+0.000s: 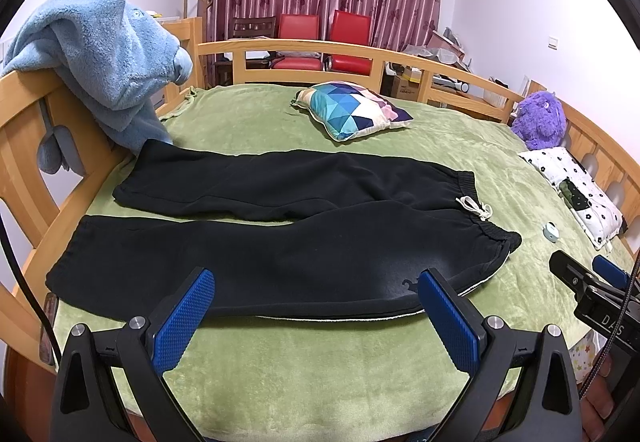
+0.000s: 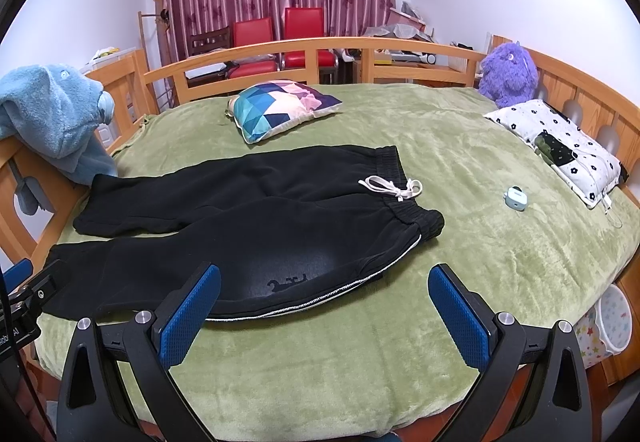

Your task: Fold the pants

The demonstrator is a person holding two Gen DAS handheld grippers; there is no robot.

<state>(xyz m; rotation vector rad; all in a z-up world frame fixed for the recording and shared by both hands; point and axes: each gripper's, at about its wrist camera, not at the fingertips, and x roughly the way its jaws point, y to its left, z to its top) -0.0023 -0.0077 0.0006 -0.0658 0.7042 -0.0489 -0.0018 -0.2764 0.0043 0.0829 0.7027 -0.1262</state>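
Note:
Black sweatpants (image 1: 280, 242) lie spread flat on the green bedspread (image 1: 320, 374), legs pointing left, waistband with a white drawstring (image 1: 476, 206) to the right. They also show in the right wrist view (image 2: 256, 234), drawstring (image 2: 394, 187) on the waistband. My left gripper (image 1: 316, 302) is open and empty, hovering at the near edge of the near leg. My right gripper (image 2: 324, 302) is open and empty, near the hip edge of the pants. The right gripper also shows at the right edge of the left wrist view (image 1: 588, 282).
A patterned cushion (image 1: 352, 109) lies behind the pants. A white flowered pillow (image 2: 560, 145), a purple plush toy (image 2: 508, 71) and a small light-blue case (image 2: 516, 198) are at the right. A blue fleece garment (image 1: 104, 57) hangs on the wooden bed rail (image 1: 24, 145) at left.

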